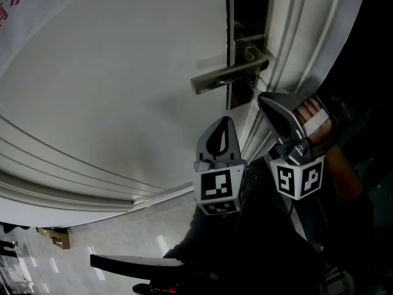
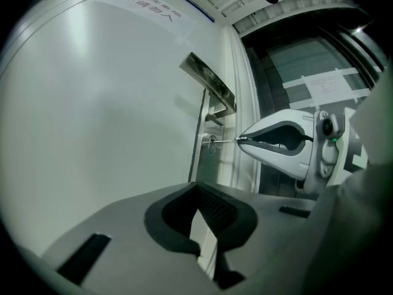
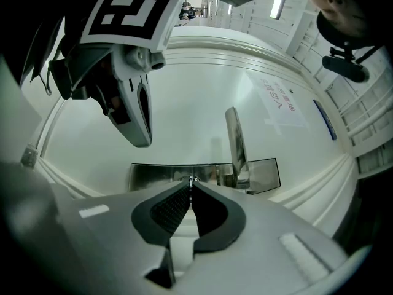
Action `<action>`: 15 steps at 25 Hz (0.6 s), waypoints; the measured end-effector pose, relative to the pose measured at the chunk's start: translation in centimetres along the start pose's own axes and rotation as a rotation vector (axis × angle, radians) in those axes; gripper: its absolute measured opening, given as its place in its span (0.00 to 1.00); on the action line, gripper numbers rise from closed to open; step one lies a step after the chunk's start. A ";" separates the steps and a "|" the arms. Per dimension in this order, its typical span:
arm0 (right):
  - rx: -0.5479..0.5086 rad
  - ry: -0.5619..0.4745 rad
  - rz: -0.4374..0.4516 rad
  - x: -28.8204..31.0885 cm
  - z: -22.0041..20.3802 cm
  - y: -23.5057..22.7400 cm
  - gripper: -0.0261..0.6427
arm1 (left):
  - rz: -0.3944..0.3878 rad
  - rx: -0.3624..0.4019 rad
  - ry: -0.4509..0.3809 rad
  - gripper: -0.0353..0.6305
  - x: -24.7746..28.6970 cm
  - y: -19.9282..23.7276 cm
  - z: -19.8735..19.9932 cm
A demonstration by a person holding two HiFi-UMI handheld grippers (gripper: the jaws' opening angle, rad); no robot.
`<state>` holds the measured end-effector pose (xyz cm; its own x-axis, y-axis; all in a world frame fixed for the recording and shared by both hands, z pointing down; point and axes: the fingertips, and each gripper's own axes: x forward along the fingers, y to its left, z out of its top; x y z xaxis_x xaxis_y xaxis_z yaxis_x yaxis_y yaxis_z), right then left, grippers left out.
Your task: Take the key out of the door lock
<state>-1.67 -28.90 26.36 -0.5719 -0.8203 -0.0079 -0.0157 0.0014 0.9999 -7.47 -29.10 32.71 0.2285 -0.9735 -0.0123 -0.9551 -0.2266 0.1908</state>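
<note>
Key: thin silver metal key [image 2: 225,141]. Only the slim shaft shows. It is bright and straight, and the head is hidden in your jaws.
Key location: it runs level between the round keyhole [image 2: 212,144] and the tip of your right gripper [image 2: 241,140]. The far end touches the keyhole, so it looks seated in the lock, though how deep cannot be told.
Right gripper: jaws are pinched together on the key's near end, and the right gripper view shows a metal glint at the very tip.
Left gripper: your left gripper [image 2: 198,188] has its jaws closed with nothing between them. It sits low, just beside the right one and apart from the lock.
Done: the grip on the key looks made.
Left: by my reading, pull straight back along the shaft until it clears the keyhole. None of that is complete here.
Lock: tall brushed steel lock plate [image 2: 199,158] holds the keyhole.
Handle: silver lever door handle [image 2: 209,83] is above the key and not touched.
Door: plain white panelled door [image 2: 110,115] is behind it all.
</note>
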 end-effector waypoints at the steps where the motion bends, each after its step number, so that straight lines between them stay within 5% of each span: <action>1: -0.001 -0.001 0.000 0.0 0.0 0.0 0.06 | 0.001 0.002 -0.002 0.05 0.0 0.0 0.2; 15: -0.003 -0.002 0.011 0.0 0.0 0.2 0.06 | 0.006 0.000 -0.013 0.05 0.1 0.4 0.7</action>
<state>-1.65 -28.88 26.58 -0.5741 -0.8188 0.0035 -0.0065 0.0088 0.9999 -7.95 -29.34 32.11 0.2205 -0.9751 -0.0237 -0.9564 -0.2209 0.1911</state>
